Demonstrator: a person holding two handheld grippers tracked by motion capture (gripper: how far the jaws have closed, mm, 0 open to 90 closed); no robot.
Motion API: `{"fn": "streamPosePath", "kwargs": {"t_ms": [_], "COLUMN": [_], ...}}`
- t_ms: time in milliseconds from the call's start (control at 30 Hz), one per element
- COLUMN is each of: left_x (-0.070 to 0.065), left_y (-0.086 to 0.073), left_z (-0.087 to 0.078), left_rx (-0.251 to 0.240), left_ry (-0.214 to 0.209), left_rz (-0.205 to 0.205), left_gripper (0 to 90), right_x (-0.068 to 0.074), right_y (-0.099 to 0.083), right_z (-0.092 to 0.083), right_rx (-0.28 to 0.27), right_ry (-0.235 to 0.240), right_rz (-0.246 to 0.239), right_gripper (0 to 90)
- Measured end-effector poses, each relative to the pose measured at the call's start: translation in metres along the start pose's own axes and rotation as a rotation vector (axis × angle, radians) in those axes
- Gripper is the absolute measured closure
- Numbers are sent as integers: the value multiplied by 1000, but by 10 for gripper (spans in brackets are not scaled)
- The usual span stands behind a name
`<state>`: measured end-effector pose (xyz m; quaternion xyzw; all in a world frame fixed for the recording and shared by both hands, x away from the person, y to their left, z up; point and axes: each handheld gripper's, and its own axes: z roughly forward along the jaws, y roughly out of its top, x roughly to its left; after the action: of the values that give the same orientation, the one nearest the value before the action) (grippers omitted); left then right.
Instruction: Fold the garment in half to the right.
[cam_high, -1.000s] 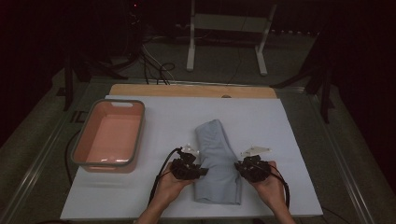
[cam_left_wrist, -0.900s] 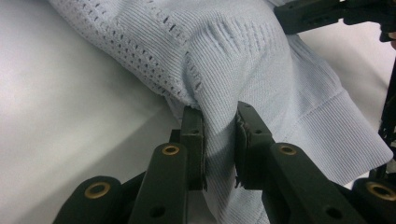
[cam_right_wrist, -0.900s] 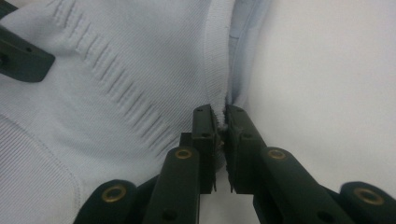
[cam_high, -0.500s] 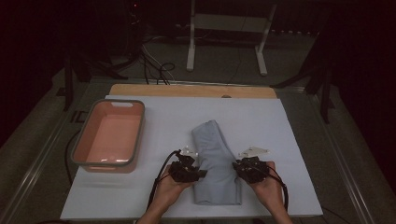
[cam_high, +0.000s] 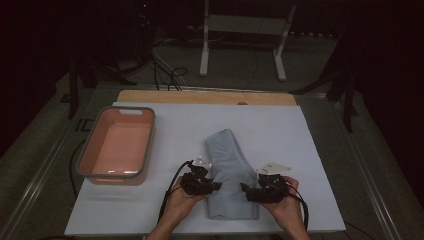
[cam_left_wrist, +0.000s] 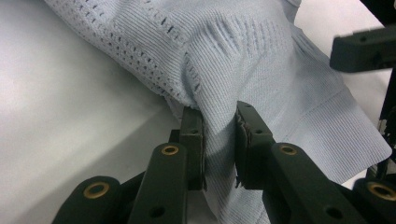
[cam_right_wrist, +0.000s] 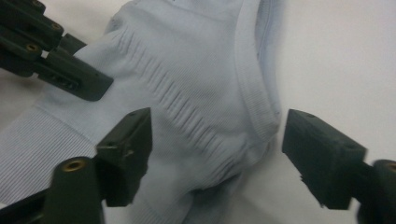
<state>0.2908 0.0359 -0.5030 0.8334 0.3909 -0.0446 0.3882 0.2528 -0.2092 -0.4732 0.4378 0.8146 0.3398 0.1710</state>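
The left gripper (cam_left_wrist: 218, 140) was clenched on a pinch of the garment (cam_left_wrist: 261, 70), the pale blue knit bunched up between its two pads. The right gripper (cam_right_wrist: 215, 154) had just been opening: its jaws stood wide, straddling the garment's ribbed edge (cam_right_wrist: 259, 107) without pressing on it. In the high view the left gripper (cam_high: 216, 185) and the right gripper (cam_high: 244, 188) sat at either side of the garment's near part, each in a hand.

The garment (cam_high: 231, 170) lay folded into a narrow strip on the white mat (cam_high: 310, 150), near the front edge and well apart from the pink bin (cam_high: 85, 150) at the left.

The work looked like folding, at the point where one fold had been laid and the right side let go while the left kept its hold. The next move would probably call for the right gripper to take a new pinch on the edge, or for the left to let go too, without dragging the layers askew.

No brand, label or writing could be read on the garment, the bin or the mat.
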Motion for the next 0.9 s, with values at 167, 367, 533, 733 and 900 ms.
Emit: {"fn": "streamPosePath", "kwargs": {"t_ms": [167, 367, 533, 733, 900], "left_x": [1, 0, 0, -1, -3], "left_y": [0, 1, 1, 0, 0], "left_z": [0, 1, 2, 3, 4], "left_rx": [2, 0, -6, -10, -12], "left_ry": [-2, 1, 3, 10, 19], "left_rz": [0, -4, -13, -24, -27], "left_gripper": [765, 763, 763, 762, 759], "right_x": [4, 0, 1, 2, 1], "right_y": [-5, -11, -16, -20, -23], "right_z": [0, 0, 2, 10, 15], "right_rx": [-4, 11, 37, 81, 131], "right_ry": [7, 38, 38, 46, 60], "right_rz": [15, 49, 54, 54, 73], "right_gripper": [195, 161, 172, 174, 142]}}
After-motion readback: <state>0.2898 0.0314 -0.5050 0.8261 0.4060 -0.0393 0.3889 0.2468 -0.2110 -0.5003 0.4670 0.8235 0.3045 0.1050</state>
